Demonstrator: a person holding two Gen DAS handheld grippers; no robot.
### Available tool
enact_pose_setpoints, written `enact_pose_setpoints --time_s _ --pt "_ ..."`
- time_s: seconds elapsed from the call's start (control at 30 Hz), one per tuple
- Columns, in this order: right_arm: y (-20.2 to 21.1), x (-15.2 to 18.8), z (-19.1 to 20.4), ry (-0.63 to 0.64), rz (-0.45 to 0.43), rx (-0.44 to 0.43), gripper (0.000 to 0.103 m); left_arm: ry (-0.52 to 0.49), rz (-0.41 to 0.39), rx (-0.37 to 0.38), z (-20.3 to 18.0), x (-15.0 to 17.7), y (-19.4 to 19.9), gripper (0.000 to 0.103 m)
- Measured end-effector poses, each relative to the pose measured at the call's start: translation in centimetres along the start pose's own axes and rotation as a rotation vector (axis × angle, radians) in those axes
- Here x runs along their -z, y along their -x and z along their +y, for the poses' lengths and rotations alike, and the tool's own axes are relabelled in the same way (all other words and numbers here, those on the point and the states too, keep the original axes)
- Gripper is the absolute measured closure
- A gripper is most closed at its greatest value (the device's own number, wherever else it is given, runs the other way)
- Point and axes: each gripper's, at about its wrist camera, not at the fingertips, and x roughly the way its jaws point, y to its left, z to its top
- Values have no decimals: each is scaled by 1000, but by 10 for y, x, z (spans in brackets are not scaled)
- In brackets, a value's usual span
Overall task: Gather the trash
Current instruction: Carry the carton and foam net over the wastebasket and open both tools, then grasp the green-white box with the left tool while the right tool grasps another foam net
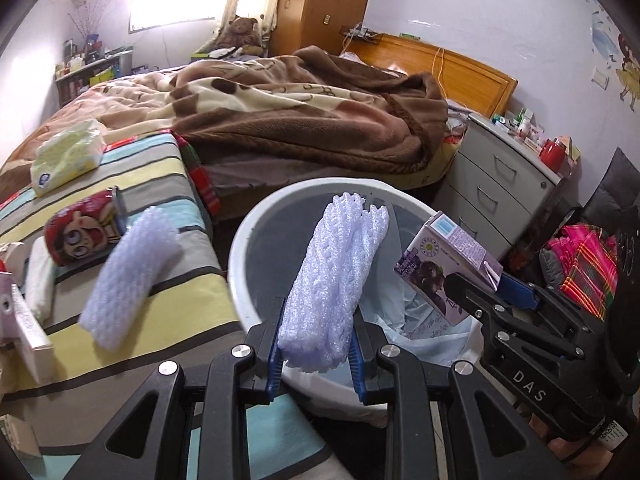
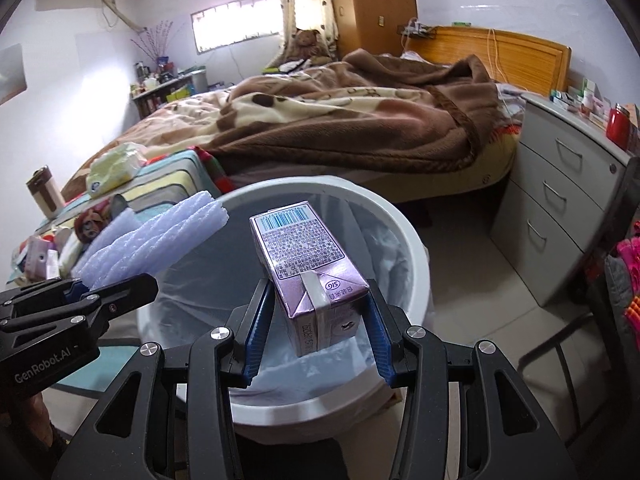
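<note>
Closest in, the left gripper (image 1: 316, 354) is clamped on a white foam fruit net (image 1: 334, 280), whose lower end bulges out between the blue pads while its upper end sticks up over the bin. Beside it, the right gripper (image 2: 316, 344) holds a purple drink carton (image 2: 308, 264) by its folded bottom end; the carton is tilted, barcode end pointing away, and its print is too small to read. Both items hang above the open mouth of the white trash bin (image 2: 412, 240), which is lined with a pale plastic bag (image 2: 384, 248); the bin's base is cut off behind the gripper frames, and whether anything lies at the bottom cannot be made out.

Left of the bin, a striped cover (image 1: 160, 184) carries a second foam net (image 1: 128, 276), blurred, a red cartoon-printed can (image 1: 84, 232) lying on its side, and a pack of tissues (image 1: 68, 160). More small items at the left edge are cut off.

Farther back, a rumpled brown blanket (image 1: 312, 120) hides most of the bed, with a grey drawer unit (image 2: 560, 216) to its right.
</note>
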Motion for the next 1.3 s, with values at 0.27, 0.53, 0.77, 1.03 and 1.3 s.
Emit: enact_pose_setpoints --time_s 0.27,0.53,0.77,1.03,1.3 --pt "-9 1 -6 -5 40 26 56 -10 29 16 -5 -2 -17 68" --pt "-9 -2 -3 -14 38 29 40 1 14 19 -1 -2 -12 53" --pt "6 -9 6 1 -19 7 39 7 -32 -11 6 0 16 49" --pt "14 -14 28 22 -57 -23 37 31 -81 -44 24 4 49 48" --pt "15 -16 56 50 -74 -68 36 56 -122 -73 46 14 77 48"
